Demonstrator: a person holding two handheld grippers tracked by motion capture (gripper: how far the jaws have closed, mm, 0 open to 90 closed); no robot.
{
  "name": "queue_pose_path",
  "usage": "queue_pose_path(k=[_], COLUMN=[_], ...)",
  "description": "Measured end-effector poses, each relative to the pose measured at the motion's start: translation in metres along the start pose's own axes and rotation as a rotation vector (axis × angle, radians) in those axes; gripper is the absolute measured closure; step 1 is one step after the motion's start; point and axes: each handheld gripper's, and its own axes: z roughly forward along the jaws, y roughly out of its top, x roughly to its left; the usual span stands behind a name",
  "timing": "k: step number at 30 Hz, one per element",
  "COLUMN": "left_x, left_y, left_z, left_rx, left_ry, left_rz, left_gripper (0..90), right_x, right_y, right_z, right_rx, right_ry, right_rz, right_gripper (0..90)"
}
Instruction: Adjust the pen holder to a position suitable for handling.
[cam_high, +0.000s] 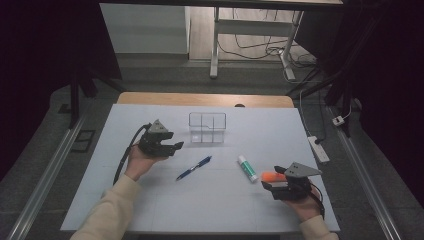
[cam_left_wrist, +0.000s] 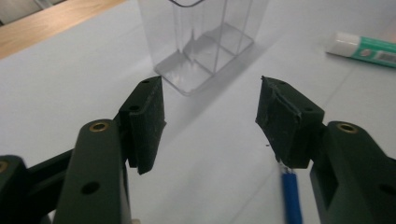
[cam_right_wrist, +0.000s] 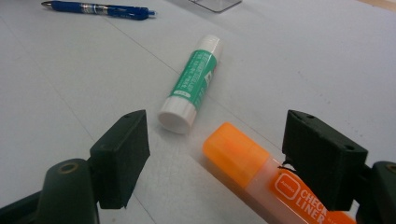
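At near right of the surface (cam_high: 150, 200), risks first: closing the right hand-held gripper (cam_right_wrist: 217, 123) now, with the highlighter (cam_right_wrist: 243, 158) lying slantwise and tucked under just one jaw, could pinch only the edge of the barrel and squirt it out sideways toward the glue stick (cam_right_wrist: 191, 84) just beyond, perhaps setting that rolling. Could also catch the cap alone and pull it loose on lifting. Spread wide at this moment, pinching nothing, with the highlighter flat on the surface, cap toward the left and far. Held low and nearly level close to the near edge, pointing left

Over at left, left hand-held gripper (cam_high: 176, 140) likewise spread and empty, raised off the surface in an upturned palm, forearm slanting in from the near edge, aimed right and far at the clear box (cam_high: 207, 128). Danger here: pushing on toward so light a box could knock or slide it; dropping back for the pen (cam_high: 194, 168), near and right of it between both hands, could roll the pen away if one pad lands first
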Motion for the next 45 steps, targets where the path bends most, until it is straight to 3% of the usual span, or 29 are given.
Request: queue_pose_path(k=[4,13,17,27,45], left_x=[-0.003,-0.011,-0.018,-0.032,-0.052], left_y=[-0.004,-0.012,-0.013,-0.011,-0.012], left_z=[-0.009,-0.023,-0.025,-0.023,-0.005], left_rx=[-0.007,0.037,0.071,0.119,0.208], left_ry=[-0.029,-0.069,-0.087,-0.163,-0.168], left_rz=[-0.001,0.026,0.061,0.083,0.121], left_gripper=[39.0,35.6,33.6,31.3,31.5], right_x=[0.000,-0.001,-0.001,-0.003,-0.002], right_y=[0.000,0.001,0.001,-0.001,-0.003], right_z=[0.000,0.002,0.001,0.000,-0.003], right_rx=[0.001,-0.007,-0.003,-0.007,-0.006], right_ry=[-0.001,0.005,0.004,0.005,0.001], right_rz=[-0.001,0.004,0.002,0.011,0.008], right_gripper=[22.9,22.9,22.9,22.9,22.9])
